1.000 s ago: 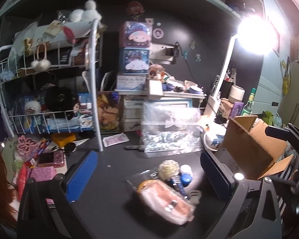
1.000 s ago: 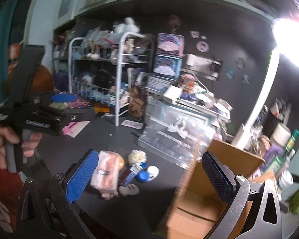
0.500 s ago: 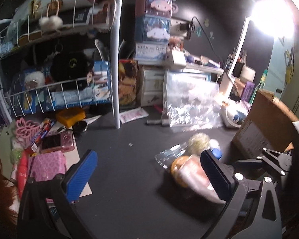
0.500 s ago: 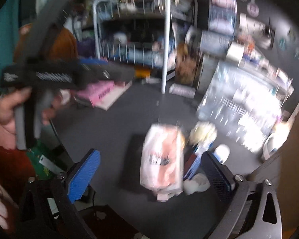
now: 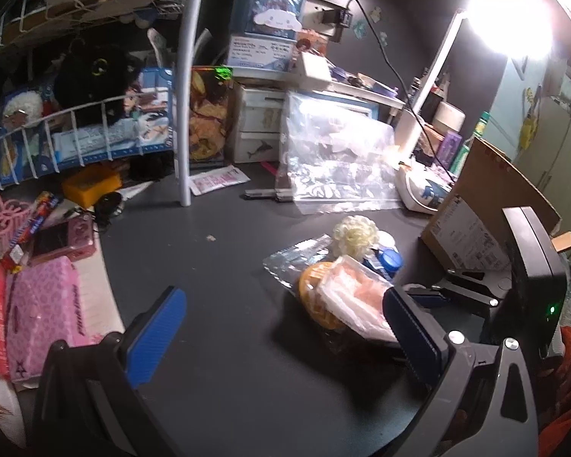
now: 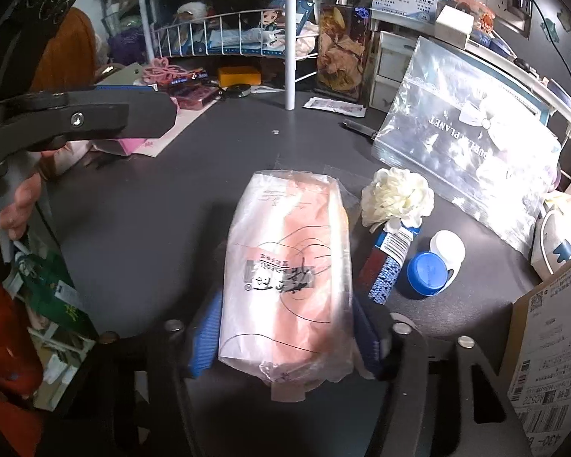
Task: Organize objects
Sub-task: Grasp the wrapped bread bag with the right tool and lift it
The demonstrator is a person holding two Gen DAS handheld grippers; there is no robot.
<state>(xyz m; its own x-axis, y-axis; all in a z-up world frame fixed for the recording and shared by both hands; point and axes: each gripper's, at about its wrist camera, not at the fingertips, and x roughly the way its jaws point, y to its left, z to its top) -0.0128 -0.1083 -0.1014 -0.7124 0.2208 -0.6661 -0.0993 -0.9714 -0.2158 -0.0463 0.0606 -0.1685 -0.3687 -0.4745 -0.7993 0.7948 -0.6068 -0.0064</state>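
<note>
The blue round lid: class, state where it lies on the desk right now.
In the right wrist view the blue round lid lies on the dark desk, right of the pink wrapped packet, touching a white lid and beside the blue tube.

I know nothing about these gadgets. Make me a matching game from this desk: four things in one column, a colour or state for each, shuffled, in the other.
Things:
1. pink packet
2. jar lid
3. left gripper
4. flower

Colour or state:
A. cream
B. open, holding nothing
C. clamped by the right gripper
D. blue

Pairs: 1-C, 2-D, 3-B, 4-A
</note>
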